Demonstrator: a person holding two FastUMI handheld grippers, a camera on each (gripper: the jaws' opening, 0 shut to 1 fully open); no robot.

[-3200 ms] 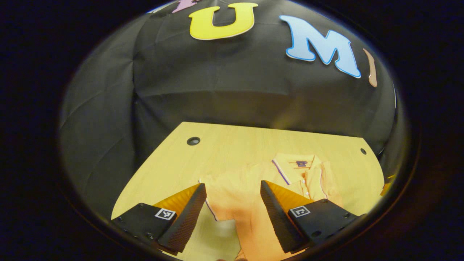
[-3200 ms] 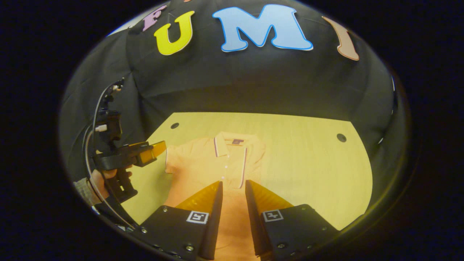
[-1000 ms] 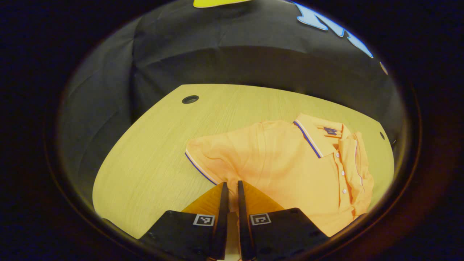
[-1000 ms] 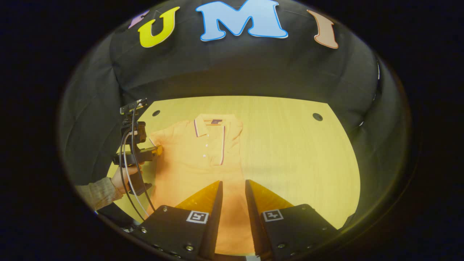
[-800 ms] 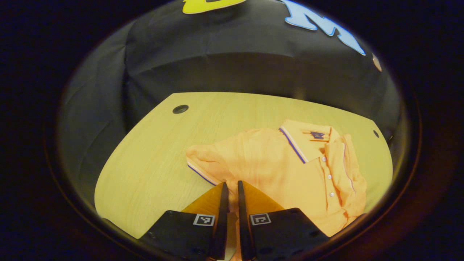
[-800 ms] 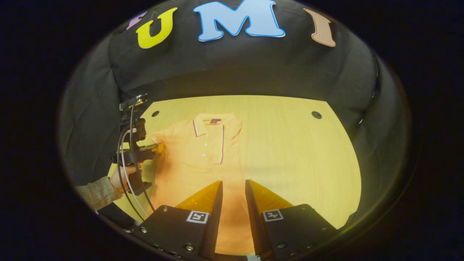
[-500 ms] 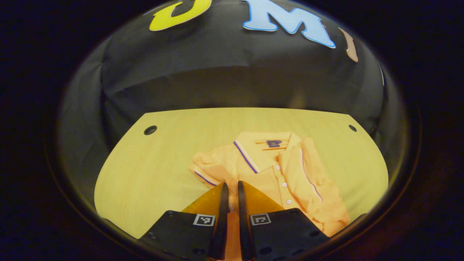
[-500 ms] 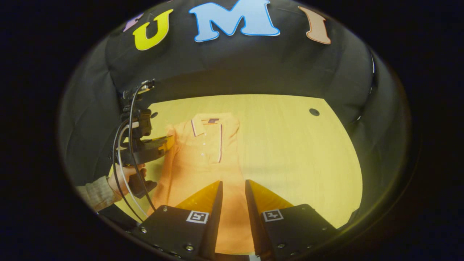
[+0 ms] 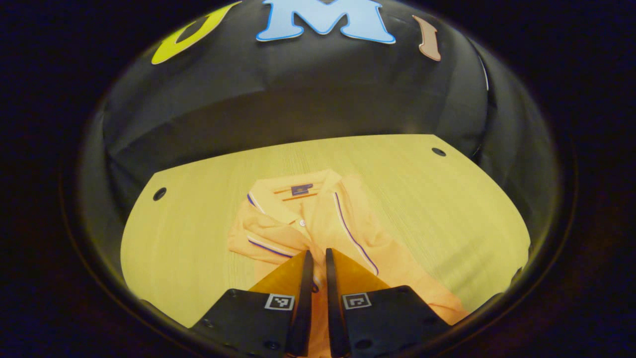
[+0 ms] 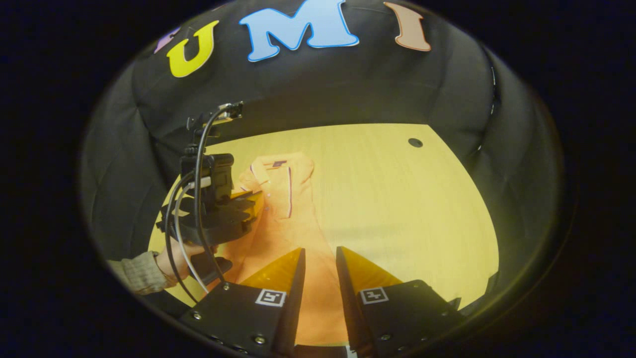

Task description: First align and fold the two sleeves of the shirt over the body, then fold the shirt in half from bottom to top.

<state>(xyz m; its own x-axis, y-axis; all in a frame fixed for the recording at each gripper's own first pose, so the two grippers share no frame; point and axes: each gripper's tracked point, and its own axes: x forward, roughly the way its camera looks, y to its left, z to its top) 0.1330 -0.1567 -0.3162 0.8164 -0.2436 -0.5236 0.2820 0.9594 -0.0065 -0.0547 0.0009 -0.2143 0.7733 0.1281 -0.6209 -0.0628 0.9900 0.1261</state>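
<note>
Setting: we recorded a pale wood-grain tabletop (image 9: 437,209) with rounded far corners and a round dark cable hole near each one (image 9: 159,193) (image 10: 415,142), enclosed behind and at the sides by a wrinkled black cloth wall (image 9: 298,94).

Item: one orange short-sleeved polo shirt (image 9: 318,223) trimmed with thin purple and white stripes, lying on the tabletop left of its middle, collar (image 9: 293,191) toward the far wall and hem toward us. We noted a small dark label inside the collar, a buttoned placket, and one striped sleeve (image 9: 263,243) drawn in over the chest, its cloth bunched and partly raised off the surface. In the right gripper view the shirt (image 10: 293,223) ran as a narrow strip, its near end passing under that gripper.

Left gripper (image 9: 317,278): fingers drawn nearly together, pinching orange cloth at the folded sleeve. In the right gripper view we saw it (image 10: 256,199) over the shirt's chest, held by a hand (image 10: 176,261) in a knitted cuff, cables looping from its body.

Right gripper (image 10: 319,278): fingers parted by a gap, above the shirt's lower body, gripping nothing.
</note>
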